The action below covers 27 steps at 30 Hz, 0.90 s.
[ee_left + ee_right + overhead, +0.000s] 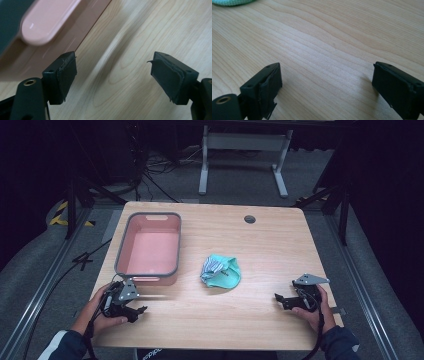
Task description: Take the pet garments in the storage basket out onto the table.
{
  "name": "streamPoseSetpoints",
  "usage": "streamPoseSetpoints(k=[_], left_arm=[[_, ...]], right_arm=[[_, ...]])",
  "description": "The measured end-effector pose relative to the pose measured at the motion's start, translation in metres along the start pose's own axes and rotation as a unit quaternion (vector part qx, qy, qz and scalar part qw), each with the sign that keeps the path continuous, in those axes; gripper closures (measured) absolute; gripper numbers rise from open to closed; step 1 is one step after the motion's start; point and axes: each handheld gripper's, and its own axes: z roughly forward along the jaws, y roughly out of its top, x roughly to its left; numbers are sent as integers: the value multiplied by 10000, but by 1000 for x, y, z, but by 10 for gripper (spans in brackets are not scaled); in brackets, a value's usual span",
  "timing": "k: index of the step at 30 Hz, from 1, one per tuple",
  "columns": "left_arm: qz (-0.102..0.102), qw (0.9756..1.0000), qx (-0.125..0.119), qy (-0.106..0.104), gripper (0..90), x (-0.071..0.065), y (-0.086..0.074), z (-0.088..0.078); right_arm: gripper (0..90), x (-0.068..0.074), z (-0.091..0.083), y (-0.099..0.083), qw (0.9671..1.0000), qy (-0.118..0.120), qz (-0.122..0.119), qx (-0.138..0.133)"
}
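With both grippers' jaws apart and empty, I judged the crumpled teal cloth point(220, 271) soft, light, best pinched at a raised fold.

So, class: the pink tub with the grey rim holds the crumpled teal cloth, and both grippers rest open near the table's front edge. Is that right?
Not quite. The pink tub is empty; the teal cloth lies on the table to its right, as the high view shows. The left gripper and right gripper are open.
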Motion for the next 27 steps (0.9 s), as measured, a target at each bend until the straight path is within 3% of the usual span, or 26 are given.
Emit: streamPoseSetpoints(k=[4, 5, 8, 11, 12, 14, 27], left_arm=[[-190, 9998, -55, -63, 196, 6, -11, 4], [-436, 9987, -205, -165, 196, 12, -19, 4], [-756, 9954, -429, -392, 191, 19, -29, 6], [-969, 9924, -595, -466, 152, 23, -37, 7], [-969, 9924, -595, -466, 150, 23, -37, 7], [-974, 9909, -821, -430, 149, 22, -43, 8], [-1001, 9910, -794, -403, 145, 21, -43, 8]], right_arm=[[95, 0, 0, 0, 10000, 1, 4, -1], [95, 0, 0, 0, 10000, 1, 4, -2], [95, 0, 0, 0, 10000, 1, 4, -2], [95, 0, 0, 0, 10000, 2, 1, -1], [95, 0, 0, 0, 10000, 2, 1, -1], [95, 0, 0, 0, 10000, 4, 3, -3], [96, 0, -1, 0, 10000, 6, 17, -7]])
